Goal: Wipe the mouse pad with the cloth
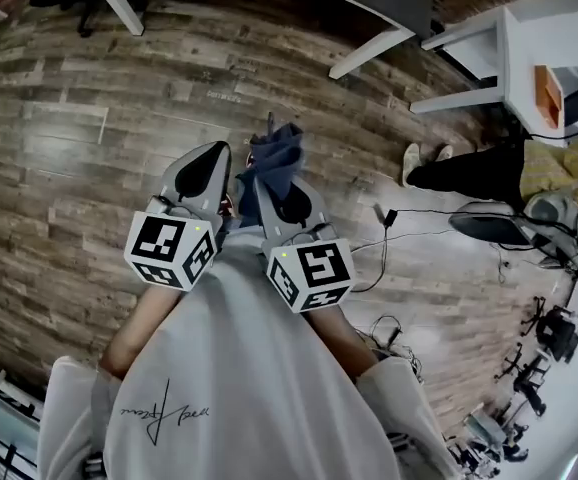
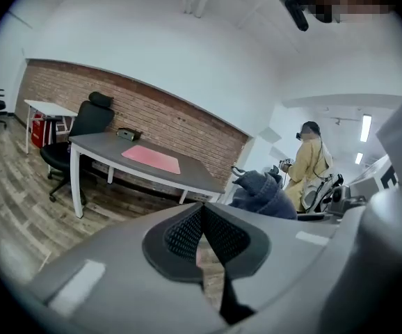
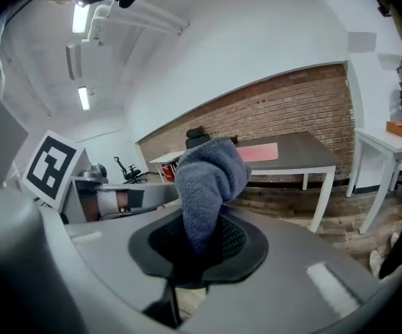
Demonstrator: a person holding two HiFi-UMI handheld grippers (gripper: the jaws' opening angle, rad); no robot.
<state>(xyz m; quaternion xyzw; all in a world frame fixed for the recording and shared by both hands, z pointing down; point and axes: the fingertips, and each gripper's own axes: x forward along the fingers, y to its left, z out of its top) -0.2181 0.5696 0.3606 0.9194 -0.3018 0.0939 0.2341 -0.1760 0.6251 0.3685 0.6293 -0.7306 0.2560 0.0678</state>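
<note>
Cloth (image 3: 208,179), blue-grey, pinched upright in right gripper (image 3: 201,241), well apart from pink mouse pad (image 3: 259,152). Mouse pad lies flat on grey tabletop (image 3: 312,157) by brick wall (image 3: 291,110). Left gripper (image 2: 202,236) pressed together, nothing between. Mouse pad shows in gripper views only; head view gives wood-plank floor (image 1: 89,118) below both grippers. One cloth, one mouse pad, two grippers.
</note>
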